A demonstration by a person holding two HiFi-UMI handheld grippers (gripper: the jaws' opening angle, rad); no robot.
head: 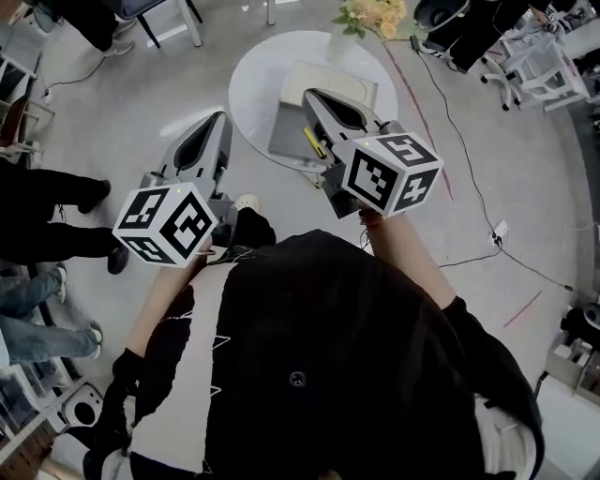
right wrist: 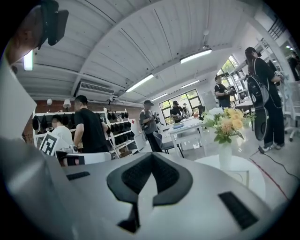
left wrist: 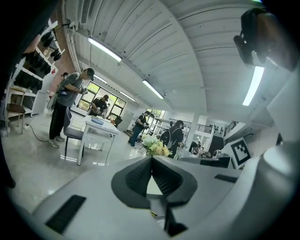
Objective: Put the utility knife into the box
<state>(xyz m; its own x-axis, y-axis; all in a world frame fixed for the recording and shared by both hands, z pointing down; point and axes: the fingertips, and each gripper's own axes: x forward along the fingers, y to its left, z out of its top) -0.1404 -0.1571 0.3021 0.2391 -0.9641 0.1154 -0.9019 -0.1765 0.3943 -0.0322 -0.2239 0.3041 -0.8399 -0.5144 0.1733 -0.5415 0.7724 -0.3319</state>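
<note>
A round white table (head: 248,80) stands on the grey floor ahead of the person. A flat box (head: 286,122) lies on it, its grey part toward the table's near edge and a cream panel behind that, toward the middle.

The right gripper (head: 307,94) hangs above the box, its tips over the cream panel. In its own view (right wrist: 151,154) the two dark pads meet at the tip with nothing between them. The left gripper (head: 222,114) is held off the table's left edge, above the floor. Its jaws (left wrist: 151,158) are likewise pressed together and hold nothing.

A bunch of yellow and white flowers (head: 375,14) sits in a white vase (right wrist: 225,157) at the table's far edge.

The utility knife (head: 312,142), yellow and slim, lies at the box's near right part, just beside the right gripper's body. The views do not show whether it rests inside the box or on top of it.
</note>
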